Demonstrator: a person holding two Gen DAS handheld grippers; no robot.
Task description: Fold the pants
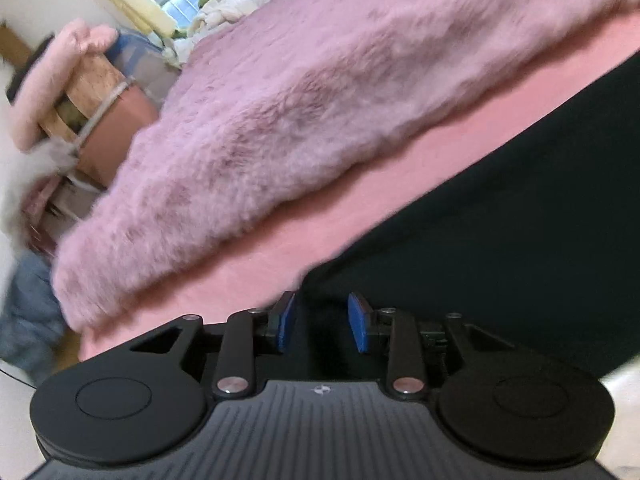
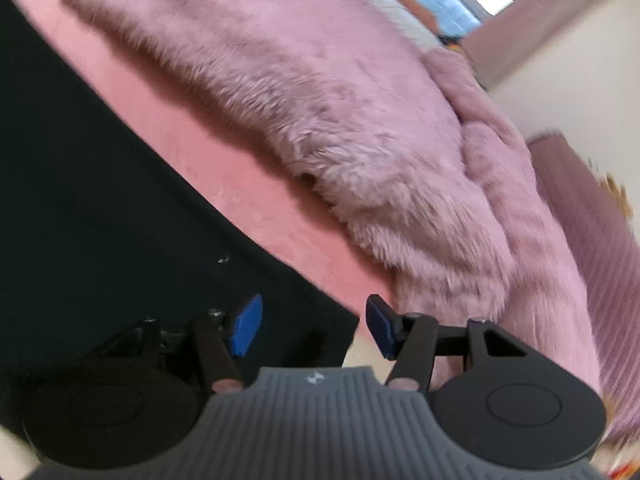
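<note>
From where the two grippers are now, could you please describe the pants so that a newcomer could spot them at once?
Start at the bed's smooth pink sheet, with the shaggy pink fur blanket heaped along its far side. On the near side lie the flat black fabric pants, directly ahead of the open left gripper and open right gripper. They are the only dark, smooth item among pink bedding.

Black pants (image 1: pixel 500 208) cropped, blurred.

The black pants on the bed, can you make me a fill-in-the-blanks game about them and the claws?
1. The pants are colored ____.
2. They lie on a pink sheet beside a fluffy ____ blanket.
3. The left claw and right claw both have ____ pads.
4. Both claws are ____, gripping nothing.

Missing words: black, pink, blue, open
</note>
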